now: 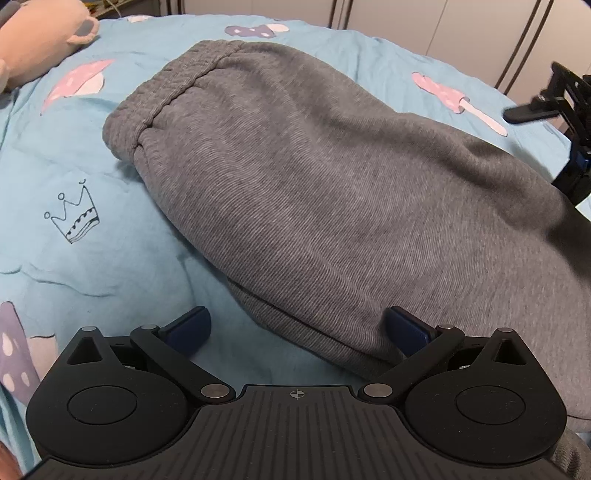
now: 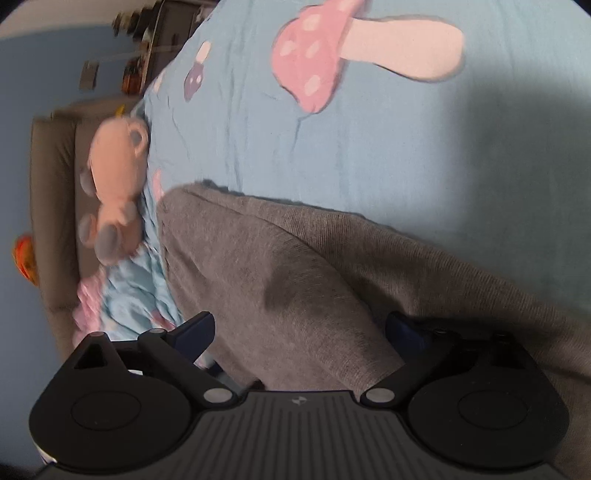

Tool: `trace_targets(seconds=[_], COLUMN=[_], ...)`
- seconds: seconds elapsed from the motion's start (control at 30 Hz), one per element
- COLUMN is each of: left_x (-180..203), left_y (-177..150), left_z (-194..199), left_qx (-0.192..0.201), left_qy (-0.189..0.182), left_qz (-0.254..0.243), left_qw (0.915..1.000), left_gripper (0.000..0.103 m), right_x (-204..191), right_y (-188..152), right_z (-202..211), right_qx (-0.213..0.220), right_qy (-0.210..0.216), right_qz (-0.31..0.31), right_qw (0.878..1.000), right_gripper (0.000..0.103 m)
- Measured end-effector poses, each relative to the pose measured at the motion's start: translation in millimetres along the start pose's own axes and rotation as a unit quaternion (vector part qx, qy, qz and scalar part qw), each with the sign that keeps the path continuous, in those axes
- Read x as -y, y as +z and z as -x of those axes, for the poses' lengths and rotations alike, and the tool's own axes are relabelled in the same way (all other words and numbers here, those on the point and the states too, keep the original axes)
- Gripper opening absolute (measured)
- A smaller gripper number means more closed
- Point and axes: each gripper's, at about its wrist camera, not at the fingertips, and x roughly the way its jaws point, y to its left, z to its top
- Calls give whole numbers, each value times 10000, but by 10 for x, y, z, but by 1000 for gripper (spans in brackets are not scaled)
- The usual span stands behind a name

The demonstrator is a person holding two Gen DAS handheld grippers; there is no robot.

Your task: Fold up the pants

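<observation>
The grey pants [image 1: 314,192] lie folded in a thick bundle on the light blue bedspread [image 1: 92,251], waistband at the far left end. My left gripper [image 1: 299,328] is open just above the near edge of the bundle, its fingers apart on either side of the fold. My right gripper [image 2: 301,330] is open too, with grey pants fabric [image 2: 295,277] between its spread fingers. The right gripper also shows at the right edge of the left wrist view [image 1: 554,107], beyond the pants.
A pink plush toy [image 1: 33,44] lies at the far left of the bed and shows blurred in the right wrist view [image 2: 118,192]. The bedspread carries mushroom prints [image 2: 332,55]. White cabinet doors [image 1: 443,26] stand behind the bed. A grey headboard [image 2: 51,206] is at the left.
</observation>
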Motion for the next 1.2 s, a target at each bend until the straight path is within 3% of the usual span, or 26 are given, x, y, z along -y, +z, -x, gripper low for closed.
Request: trace_targets(seconds=[0.1,0.2,0.27,0.3,0.37,0.4,0.47,0.6,0.7,0.77,0.8,0.83,0.87,0.9,0.93,0.97,1.0,1.1,1.2], left_x=[18,16,16,18,20,20,19,13,28,25,26,26,25,25,23,21,21,65,102], left_y=[-4,-6,-7,-6,-4,-3,0,9,6,3,2,2,3,6,10,10,13,24,47], left_z=[2,4,6,8,7,6,4,-8,0,2,3,3,4,7,6,1,-5,-23,-32], left_qx=[3,14,11,8,4,4,4,2,4,8,8,11,10,5,2,1,0,9,-1], left_qy=[29,25,22,26,30,27,26,29,49,40,35,31,28,29,26,19,19,86,101], left_qz=[-7,-6,0,-7,-22,-20,-21,-38,-51,-44,-40,-35,-31,-33,-36,-29,-28,-99,-127], left_qw=[10000,10000,10000,10000,10000,10000,10000,10000,10000,10000,10000,10000,10000,10000,10000,10000,10000,9999,9999], left_gripper=[103,103,103,103,103,103,103,103,103,103,103,103,103,103,103,103,103,103,103], right_x=[-2,115,299,406,546,580,596,280,38,38,35,63,93,86,65,41,20,-26,248], right_y=[18,74,80,68,51,15,-41,-200,-272,-167,-114,-42,26,48,-15,-114,-205,-716,-1343], right_z=[-122,-26,212,369,645,770,916,724,431,214,131,157,286,464,674,848,952,1022,934], right_qx=[191,866,1634,2106,2784,3125,3343,2479,1966,1594,1630,1813,2260,2938,3678,4137,4205,3833,3427], right_qy=[512,1015,1795,2245,2600,2422,1847,1813,1688,1491,1269,1081,915,533,-170,-535,-480,-290,-248], right_qz=[-203,-698,-1154,-1332,-1279,-1255,-1305,-608,-116,-205,-301,-354,-383,-379,-460,-450,-268,192,208], right_qw=[9983,9886,9632,9421,9157,9099,9149,9497,9658,9757,9780,9768,9691,9536,9286,9077,9056,9230,9389], right_gripper=[99,99,99,99,99,99,99,99,99,99,99,93,86,86,92,99,99,99,99])
